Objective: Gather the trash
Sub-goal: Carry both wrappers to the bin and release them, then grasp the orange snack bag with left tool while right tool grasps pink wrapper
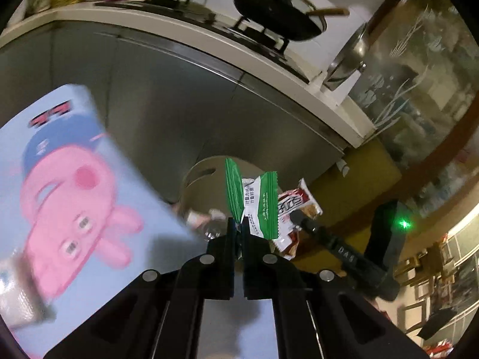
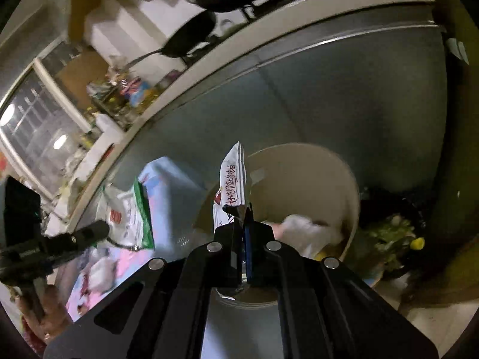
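My left gripper [image 1: 239, 227] is shut on a green and white wrapper [image 1: 254, 200], held up in front of a beige round bin [image 1: 197, 176]. The wrapper also shows in the right wrist view [image 2: 134, 218]. My right gripper [image 2: 243, 212] is shut on a white wrapper with red writing [image 2: 232, 179], held over the beige bin [image 2: 350, 185], which holds white crumpled trash [image 2: 302, 230]. In the left wrist view the right gripper [image 1: 302, 220] holds that red and white wrapper [image 1: 292, 206] just right of mine.
A light blue surface with a pink cartoon pig [image 1: 69, 191] lies at left, also seen in the right wrist view [image 2: 170, 191]. Grey cabinet fronts [image 1: 167, 95] stand behind, under a counter with black pans [image 1: 278, 15]. A black bag of food scraps [image 2: 389, 233] sits right of the bin.
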Demonstrator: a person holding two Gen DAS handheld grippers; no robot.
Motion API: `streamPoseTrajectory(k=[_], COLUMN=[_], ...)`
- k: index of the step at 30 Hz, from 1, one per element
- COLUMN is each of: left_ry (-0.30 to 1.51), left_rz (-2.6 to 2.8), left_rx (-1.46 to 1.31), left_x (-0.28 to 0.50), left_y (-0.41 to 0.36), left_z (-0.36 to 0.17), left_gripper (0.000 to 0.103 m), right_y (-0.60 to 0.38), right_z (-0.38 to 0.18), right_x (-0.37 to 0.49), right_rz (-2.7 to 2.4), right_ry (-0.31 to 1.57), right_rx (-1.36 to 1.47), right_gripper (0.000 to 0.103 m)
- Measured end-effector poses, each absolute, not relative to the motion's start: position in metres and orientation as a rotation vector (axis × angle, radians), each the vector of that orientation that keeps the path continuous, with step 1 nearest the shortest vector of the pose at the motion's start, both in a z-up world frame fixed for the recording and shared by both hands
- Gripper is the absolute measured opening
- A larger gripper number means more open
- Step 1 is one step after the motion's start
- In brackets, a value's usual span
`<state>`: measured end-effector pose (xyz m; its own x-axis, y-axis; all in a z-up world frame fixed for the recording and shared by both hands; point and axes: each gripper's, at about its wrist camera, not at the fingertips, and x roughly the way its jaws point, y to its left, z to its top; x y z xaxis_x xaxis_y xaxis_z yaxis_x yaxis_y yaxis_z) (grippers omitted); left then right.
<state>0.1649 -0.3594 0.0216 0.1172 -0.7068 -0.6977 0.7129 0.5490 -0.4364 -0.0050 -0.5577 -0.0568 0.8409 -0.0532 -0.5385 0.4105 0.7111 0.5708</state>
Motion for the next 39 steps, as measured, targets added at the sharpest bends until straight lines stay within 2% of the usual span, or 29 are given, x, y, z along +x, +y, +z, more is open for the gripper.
streamPoseTrajectory(k=[5,7,8,9,11,17,25,39], left_ry=[1.043,1.055,1.059,1.060,1.063,0.998,0.905,0.916], left_rz=[-1.017,-1.003,-0.987,-0.964,-0.945,-0.936,-0.900,-0.686], left_rx=[0.097,0.123,0.134,0.145,0.143,0.118,0.117,0.065], left_x=[0.170,0.170,0.171,0.172,0.173,0.161,0.119,0.065], left_y=[-0.415,-0.428,-0.432,-0.436,-0.437,-0.412,-0.339,-0.140], left_z=[-0.002,-0.010,-0.014,-0.018,-0.020,-0.002,0.012,-0.007], left_gripper=[0.005,0.012,0.018,0.031,0.035,0.035,0.035,0.035], right_y=[-0.578,-0.578,-0.579,-0.580,-0.584,-0.576,-0.529,-0.398], right_z=[-0.077,-0.082,-0.085,-0.086,-0.085,-0.073,-0.056,-0.049], right_x=[0.012,0.018,0.022,0.024,0.020,0.001,-0.020,0.014], right_rz=[-0.283,-0.280,-0.277,-0.274,-0.289,-0.295,-0.205,0.065], right_ry=[0.571,0.587,0.599,0.608,0.584,0.523,0.490,0.638], right_rx=[0.734,0.727,0.726,0.734,0.738,0.740,0.759,0.690], right_gripper=[0.004,0.010,0.019,0.031,0.038,0.038,0.038,0.038])
